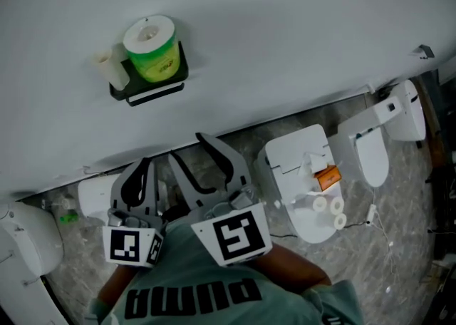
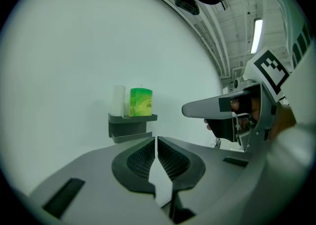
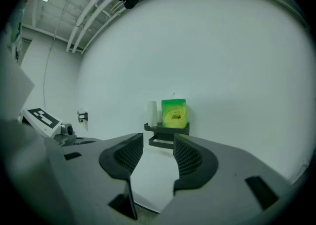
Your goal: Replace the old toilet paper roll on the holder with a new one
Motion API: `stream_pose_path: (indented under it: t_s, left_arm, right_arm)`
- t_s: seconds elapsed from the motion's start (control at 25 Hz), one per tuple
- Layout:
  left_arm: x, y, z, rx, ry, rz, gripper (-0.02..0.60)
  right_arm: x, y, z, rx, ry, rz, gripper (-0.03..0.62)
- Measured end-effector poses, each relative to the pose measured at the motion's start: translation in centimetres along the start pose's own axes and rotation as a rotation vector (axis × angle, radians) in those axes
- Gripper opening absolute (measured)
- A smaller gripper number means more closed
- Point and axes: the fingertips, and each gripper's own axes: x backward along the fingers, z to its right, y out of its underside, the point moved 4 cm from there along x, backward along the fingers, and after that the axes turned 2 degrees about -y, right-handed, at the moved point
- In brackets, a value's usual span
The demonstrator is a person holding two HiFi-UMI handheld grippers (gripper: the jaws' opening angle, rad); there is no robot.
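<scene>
Head view: saw a green-wrapped toilet paper roll point(image 1: 151, 51) standing on end on the black wall holder point(image 1: 153, 87), long axis vertical, core hole facing up. Noted a bare cardboard tube point(image 1: 110, 68) upright just beside it at the holder's left end. Found the left gripper point(image 1: 144, 167) and right gripper point(image 1: 187, 145) low in the frame, side by side, both aimed at the white wall point(image 1: 299, 24) and well apart from the holder. Spotted white toilet parts point(image 1: 299, 181) on the grey marbled floor point(image 1: 235, 142), with small rolls and an orange item on top.

Left gripper view: found the jaws closed together, empty. Saw the holder straight ahead above them, roll and tube upright, the way clear; caught the right gripper alongside.

Right gripper view: found the jaws apart, gripping nothing. Saw the holder beyond the gap, against bare wall.
</scene>
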Motion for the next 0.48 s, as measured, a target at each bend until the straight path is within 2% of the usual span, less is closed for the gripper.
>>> stream_pose_path:
  t_s: [0.24, 0.48]
  left_arm:
    - [2.6, 0.5, 1.9, -0.025, -0.059, -0.009, 0.005]
    - [4.0, 1.3, 4.0, 0.009, -0.077, -0.019, 0.005]
  right_arm:
    - [2.5, 1.9, -0.4, -0.040, -0.030, 0.019, 0.175]
    - [5.2, 4.2, -1.0, -0.023, -0.055, -0.048, 0.175]
